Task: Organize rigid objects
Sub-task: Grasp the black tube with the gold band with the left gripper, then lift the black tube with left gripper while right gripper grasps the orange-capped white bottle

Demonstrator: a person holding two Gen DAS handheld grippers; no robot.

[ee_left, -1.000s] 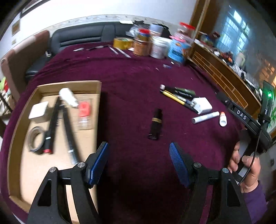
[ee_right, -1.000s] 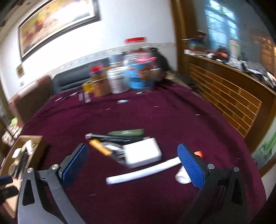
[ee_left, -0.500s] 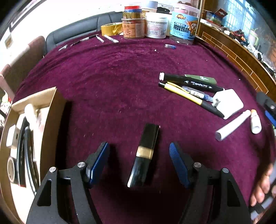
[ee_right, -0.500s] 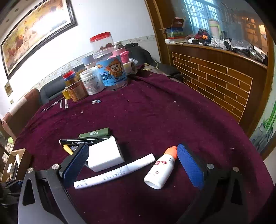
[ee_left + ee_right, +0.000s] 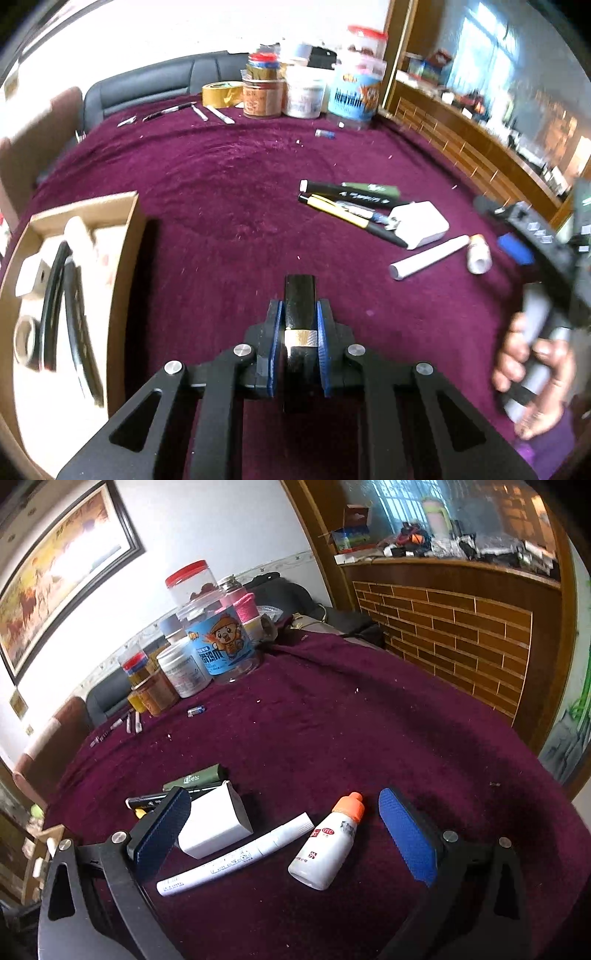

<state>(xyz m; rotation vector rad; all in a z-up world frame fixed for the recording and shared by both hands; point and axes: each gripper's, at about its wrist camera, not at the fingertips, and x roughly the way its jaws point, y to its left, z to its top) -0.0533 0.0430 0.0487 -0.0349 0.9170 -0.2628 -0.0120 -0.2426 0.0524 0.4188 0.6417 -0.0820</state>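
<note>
**Left gripper clamped on lipstick tube; right gripper spread over bottle and marker**

Left gripper [image 5: 299, 325]: blue pads pressed against both sides of a black lipstick tube [image 5: 300, 302] with a gold band. The tube points forward along the fingers, its far end sticking out past the pad tips. Whether it rests on the cloth or is lifted off it cannot be told from this view.

Right gripper [image 5: 284, 834]: jaws wide apart, nothing between the pads in contact. It hangs low over the maroon tablecloth [image 5: 332, 720]. Between its fingers lie a white bottle with an orange cap [image 5: 327, 843], on its side, and a white marker [image 5: 236, 853], diagonal, just beside the bottle. The right hand [image 5: 532, 369] grips the handle, seen at the edge of the left view.

A white rectangular block [image 5: 214, 823] sits just behind the marker, next to the left finger of the right gripper. Behind the block: a green pen-like case [image 5: 195, 777] and black pens, one yellow-and-black pen [image 5: 343, 212] among them, bunched and touching.

Cardboard box [image 5: 129, 236]: on the left of the table, near the left gripper. It holds a tape roll, long black items, and white pieces; details blurred.

Far edge of the table: cluster of jars, including a blue-label cartoon jar [image 5: 221, 646] with a red-lidded clear jar behind it, and a roll of yellow tape [image 5: 221, 94].
</note>
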